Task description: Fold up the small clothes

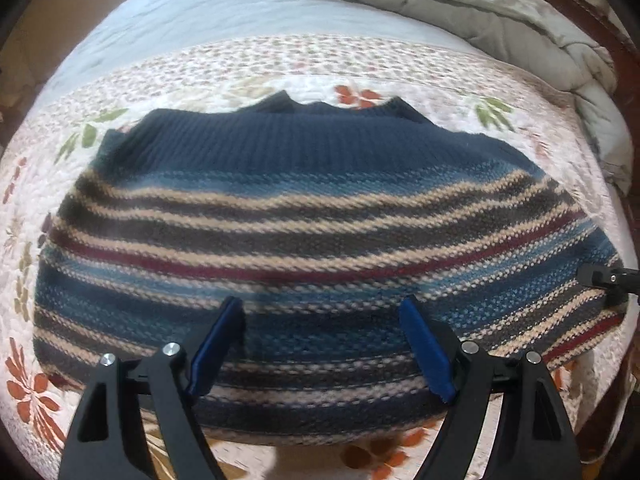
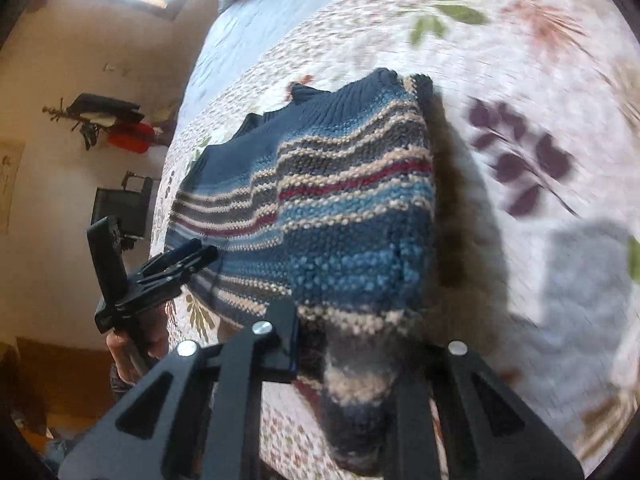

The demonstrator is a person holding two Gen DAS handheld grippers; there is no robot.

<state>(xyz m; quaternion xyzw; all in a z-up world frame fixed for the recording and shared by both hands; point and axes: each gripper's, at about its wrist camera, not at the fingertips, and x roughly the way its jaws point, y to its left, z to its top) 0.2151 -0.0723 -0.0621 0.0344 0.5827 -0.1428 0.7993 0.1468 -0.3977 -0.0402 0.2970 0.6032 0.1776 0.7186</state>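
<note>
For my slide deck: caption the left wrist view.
Open left gripper over a striped blue knitted sweater lying on a floral quilted bedspread.

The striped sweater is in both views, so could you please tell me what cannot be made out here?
- Striped sweater: sleeves, tucked out of sight in both views.
- Right tongs: right wrist view, pads buried in a bunched, blurred sweater corner.
- Bedspread: right wrist view, motion blur smears its print.
- Left tongs: open over the hem; contact unclear.

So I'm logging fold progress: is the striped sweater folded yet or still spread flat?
Partly folded. The sweater has one side doubled over the body, its stripes offset; the right tool grips a bunched edge.
</note>
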